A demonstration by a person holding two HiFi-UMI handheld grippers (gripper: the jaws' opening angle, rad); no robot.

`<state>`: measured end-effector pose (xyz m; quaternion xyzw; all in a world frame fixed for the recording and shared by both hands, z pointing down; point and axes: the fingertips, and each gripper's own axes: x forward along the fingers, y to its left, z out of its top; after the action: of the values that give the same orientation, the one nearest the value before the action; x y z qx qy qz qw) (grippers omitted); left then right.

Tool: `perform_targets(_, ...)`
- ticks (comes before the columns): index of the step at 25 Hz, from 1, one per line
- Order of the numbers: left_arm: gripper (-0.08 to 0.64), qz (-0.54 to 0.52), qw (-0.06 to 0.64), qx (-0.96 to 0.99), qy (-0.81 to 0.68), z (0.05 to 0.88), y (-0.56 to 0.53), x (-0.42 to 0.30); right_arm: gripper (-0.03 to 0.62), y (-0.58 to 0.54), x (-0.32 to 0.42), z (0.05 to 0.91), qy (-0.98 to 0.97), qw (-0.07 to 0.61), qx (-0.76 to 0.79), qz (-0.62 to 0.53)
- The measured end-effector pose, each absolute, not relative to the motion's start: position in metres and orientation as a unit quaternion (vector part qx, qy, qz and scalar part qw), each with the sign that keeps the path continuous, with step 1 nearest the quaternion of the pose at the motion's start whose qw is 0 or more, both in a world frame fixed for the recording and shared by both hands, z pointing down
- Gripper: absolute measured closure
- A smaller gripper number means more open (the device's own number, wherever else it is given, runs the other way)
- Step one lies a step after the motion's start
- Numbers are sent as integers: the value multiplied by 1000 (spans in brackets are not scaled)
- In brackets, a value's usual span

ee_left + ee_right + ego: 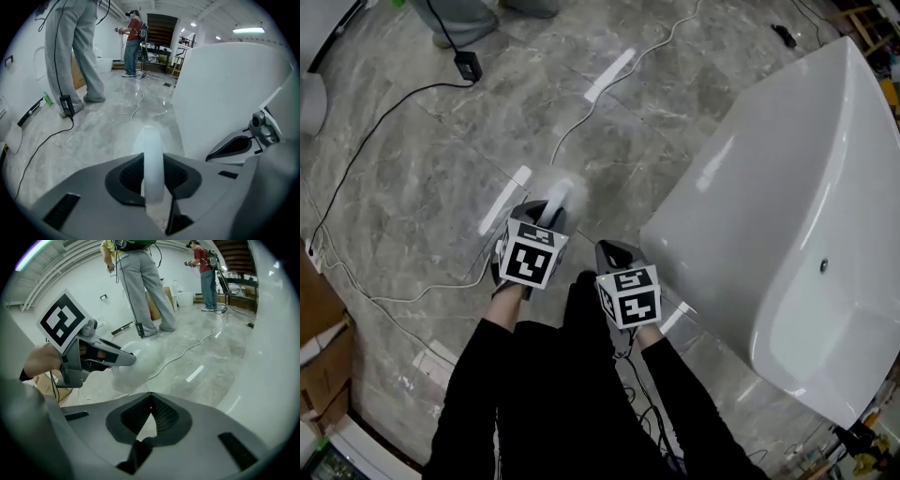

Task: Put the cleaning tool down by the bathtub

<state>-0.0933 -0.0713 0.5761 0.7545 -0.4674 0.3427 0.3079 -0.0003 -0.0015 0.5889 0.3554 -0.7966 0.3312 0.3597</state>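
- Firmly closed on a cleaning implement [152, 159] with a translucent white plastic handle, the left tool [549, 214] holds it so the handle runs straight out between the jaws.
- The implement's pale, fuzzy-looking head sticks out past the jaw tips, above the grey marble-patterned floor [412, 187]. It is near the rounded end of the glossy white bathtub [787, 216], to its left and not touching it.
- The right tool [149, 397] has its jaw tips together with nothing between them. It hangs between the left tool and the bathtub wall, just beside the tub.
- A thin white cable [609, 84] snakes over the floor beyond the tub's end, and a black cable with a block adapter [469, 64] lies farther from the tub.
- A person in loose grey trousers [79, 51] stands well away from the bathtub — a second person in a red top [133, 33] is farther back.
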Motion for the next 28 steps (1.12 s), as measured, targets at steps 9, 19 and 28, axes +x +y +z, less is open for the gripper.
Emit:
perform_targets(9, 466, 357, 293, 766, -447, 648, -98, -81, 592, -22, 8, 661, -783, 363, 384, 328)
perform_targets(19, 466, 363, 295, 767, -438, 705, -110, -63, 592, -35, 24, 717, -759, 362, 413, 350)
perform_targets(28, 466, 377, 299, 761, -434, 738, -117, -66, 592, -41, 18, 738, -754, 361, 416, 358)
